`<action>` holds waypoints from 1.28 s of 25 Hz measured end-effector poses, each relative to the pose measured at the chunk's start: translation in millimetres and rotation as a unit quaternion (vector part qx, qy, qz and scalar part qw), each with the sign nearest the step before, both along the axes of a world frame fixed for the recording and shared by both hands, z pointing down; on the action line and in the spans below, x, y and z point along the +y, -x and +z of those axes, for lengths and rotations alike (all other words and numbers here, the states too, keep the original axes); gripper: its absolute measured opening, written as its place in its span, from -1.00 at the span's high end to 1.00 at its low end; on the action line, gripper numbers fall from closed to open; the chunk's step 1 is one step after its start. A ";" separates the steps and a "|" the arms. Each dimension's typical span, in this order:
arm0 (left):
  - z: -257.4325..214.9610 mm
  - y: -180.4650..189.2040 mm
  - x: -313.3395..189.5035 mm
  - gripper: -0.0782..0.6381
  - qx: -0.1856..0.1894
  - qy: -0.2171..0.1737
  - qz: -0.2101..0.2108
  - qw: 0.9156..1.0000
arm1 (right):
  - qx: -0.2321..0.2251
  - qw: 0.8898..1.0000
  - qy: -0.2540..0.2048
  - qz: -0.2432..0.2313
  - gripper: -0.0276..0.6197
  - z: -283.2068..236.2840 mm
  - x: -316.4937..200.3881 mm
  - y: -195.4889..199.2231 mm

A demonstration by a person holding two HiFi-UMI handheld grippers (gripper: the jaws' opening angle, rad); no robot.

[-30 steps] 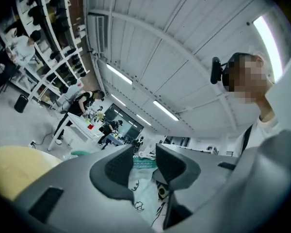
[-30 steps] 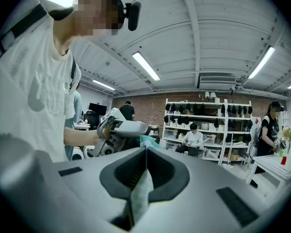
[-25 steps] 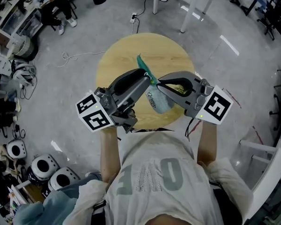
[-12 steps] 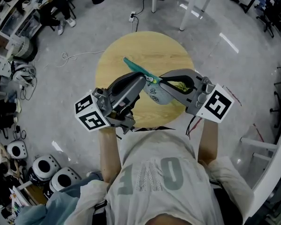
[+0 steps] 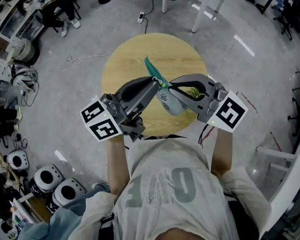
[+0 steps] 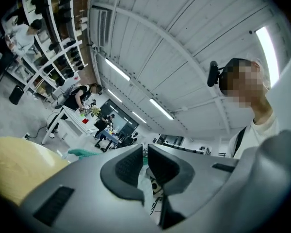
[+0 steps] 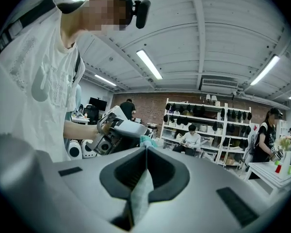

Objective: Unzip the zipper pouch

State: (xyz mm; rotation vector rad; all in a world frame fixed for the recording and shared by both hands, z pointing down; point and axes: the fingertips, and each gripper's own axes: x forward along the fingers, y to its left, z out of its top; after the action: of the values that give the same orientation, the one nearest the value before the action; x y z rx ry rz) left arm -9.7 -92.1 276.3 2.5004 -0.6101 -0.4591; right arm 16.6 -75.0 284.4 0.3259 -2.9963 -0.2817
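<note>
**Both tongs on the pouch above the round counter**

The zipper pouch (image 5: pixel 170 104) hangs in the air over the near half of the round wooden counter (image 5: pixel 130 59), clear of its top and held up between the 2 tools. Its pale body sags toward the counter's near edge. Its teal zipper strip (image 5: pixel 153 70) sticks out and away over the middle of the counter, tilted toward the counter's left side.

The left tongs (image 5: pixel 157 86) reach in from the counter's near-left edge. Their jaws have just been closing and now stand narrow, with only a thin slit between the pads. The teal edge of the pouch sits in that slit, and pale fabric shows just beyond it.

The right tongs (image 5: pixel 171 88) come in from the counter's near-right edge, pressed fully together on a fold of the pouch's pale fabric, which runs down through the closed pads.

The 2 sets of tips meet almost nose to nose above the counter, at the pouch's upper corner. Each tool's marker cube (image 5: pixel 101 120) hangs back past the counter's near rim.
</note>
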 end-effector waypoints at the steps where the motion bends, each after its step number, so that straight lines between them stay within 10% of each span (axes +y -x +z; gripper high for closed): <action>1: -0.5 -0.7 0.7 0.64 -0.001 0.000 0.005 1.000 | 0.001 1.000 0.000 0.000 0.81 -0.6 0.2 0.2; 13: 7.1 -8.2 3.3 0.63 0.015 0.033 0.061 0.997 | 0.129 0.990 -0.027 -0.057 0.81 25.2 12.2 -9.4; 23: -3.3 2.6 -11.9 0.71 0.049 0.059 -0.026 0.997 | 0.064 0.996 0.032 0.049 0.79 23.0 -13.2 -6.2; 26: -8.0 7.0 -12.4 0.71 0.043 0.051 -0.040 0.997 | 0.081 0.994 0.040 0.070 0.11 31.8 -12.0 5.5; 30: -6.1 6.7 -11.7 0.71 0.024 0.044 -0.044 0.998 | 0.070 0.995 0.018 0.070 0.14 25.1 -12.0 19.8; 32: -4.6 5.6 -12.8 0.71 0.019 0.044 -0.050 0.998 | 0.061 0.995 0.005 0.079 0.59 18.7 -15.4 19.1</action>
State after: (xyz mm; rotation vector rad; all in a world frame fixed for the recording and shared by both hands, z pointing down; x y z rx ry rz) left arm -15.2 -104.9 271.7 2.3796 -0.7280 -0.5048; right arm -2.5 -90.4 303.1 0.5231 -2.8312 -0.2608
